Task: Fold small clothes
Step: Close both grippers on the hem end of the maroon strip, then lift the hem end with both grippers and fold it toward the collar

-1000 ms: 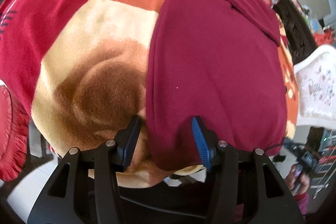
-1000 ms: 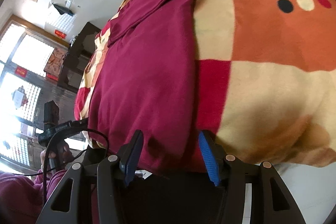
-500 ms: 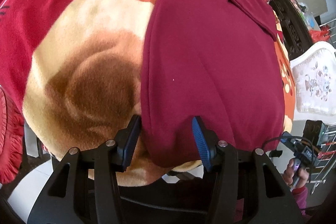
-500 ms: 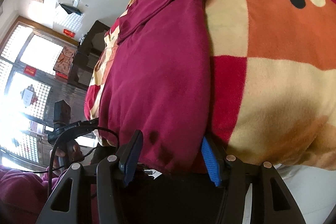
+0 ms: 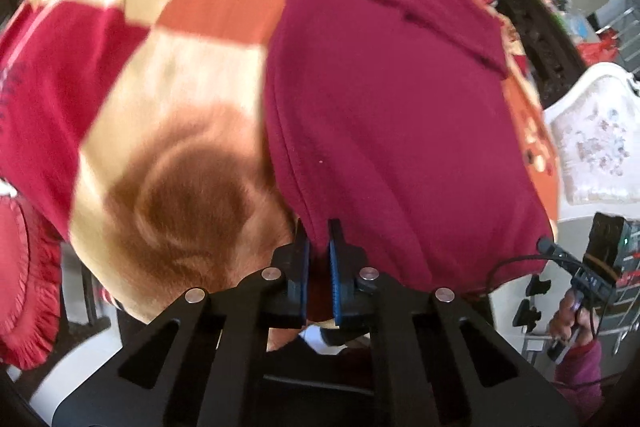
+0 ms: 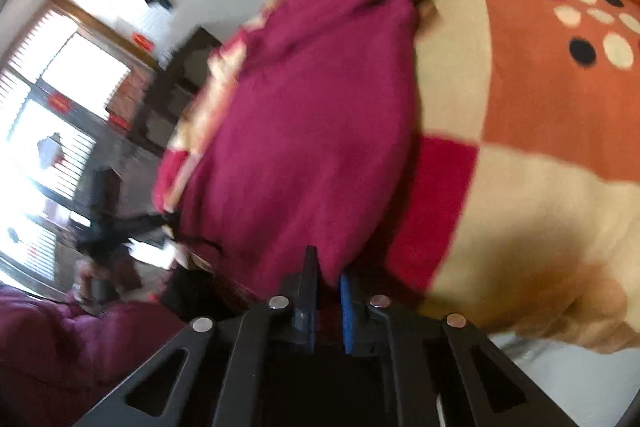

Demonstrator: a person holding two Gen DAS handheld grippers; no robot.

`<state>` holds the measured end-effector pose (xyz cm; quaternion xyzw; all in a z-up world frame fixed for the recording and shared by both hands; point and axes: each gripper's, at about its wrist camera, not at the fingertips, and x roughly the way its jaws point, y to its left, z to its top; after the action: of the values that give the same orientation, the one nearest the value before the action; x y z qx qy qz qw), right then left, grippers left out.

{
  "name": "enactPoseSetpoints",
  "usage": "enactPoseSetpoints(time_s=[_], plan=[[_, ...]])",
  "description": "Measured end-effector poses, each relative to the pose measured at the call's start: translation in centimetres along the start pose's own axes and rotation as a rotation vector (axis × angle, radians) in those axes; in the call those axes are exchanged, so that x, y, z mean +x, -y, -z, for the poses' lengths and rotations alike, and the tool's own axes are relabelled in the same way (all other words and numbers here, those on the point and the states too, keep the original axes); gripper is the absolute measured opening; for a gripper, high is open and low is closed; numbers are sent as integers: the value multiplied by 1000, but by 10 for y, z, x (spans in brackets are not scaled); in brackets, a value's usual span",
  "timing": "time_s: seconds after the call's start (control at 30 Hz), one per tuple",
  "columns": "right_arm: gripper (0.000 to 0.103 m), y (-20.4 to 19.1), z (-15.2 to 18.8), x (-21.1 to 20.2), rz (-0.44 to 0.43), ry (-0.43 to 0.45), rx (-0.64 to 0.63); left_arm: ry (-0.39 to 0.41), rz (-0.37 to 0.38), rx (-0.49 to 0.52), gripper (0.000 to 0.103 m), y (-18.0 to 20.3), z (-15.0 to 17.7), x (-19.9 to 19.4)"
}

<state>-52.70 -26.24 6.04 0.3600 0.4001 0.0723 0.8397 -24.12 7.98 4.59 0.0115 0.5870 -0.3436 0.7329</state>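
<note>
**Both grippers pinch the near hem of the garment**

The left gripper has just closed its jaws, and the near left corner of the maroon garment is now caught between the blue pads. The right gripper has done the same at the near right corner; a fold of the same cloth sits between its closed pads. It seems the two corners are held in this way so that the near edge can rise evenly, without one side sagging.

Outward from the jaws, the garment lies flat and long on the patterned blanket, and it reaches away toward the far end, where a folded part lies across it. The blanket under it is soft, so probably it could be pinched together with the hem. In the left view, the person's other hand is visible at the right edge.
</note>
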Motion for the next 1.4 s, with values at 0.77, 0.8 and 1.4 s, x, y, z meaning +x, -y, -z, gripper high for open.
enactPoseSetpoints(time_s=[0.77,0.8,1.4], plan=[[8,8,-251,41,3,335,-46,407,32,-93,7,17,-248,16],[8,12,-264,44,3,344,-40,418,25,-96,3,16,-257,17],[8,85,-329,109,52,285,113,290,-11,122,63,27,-312,74]])
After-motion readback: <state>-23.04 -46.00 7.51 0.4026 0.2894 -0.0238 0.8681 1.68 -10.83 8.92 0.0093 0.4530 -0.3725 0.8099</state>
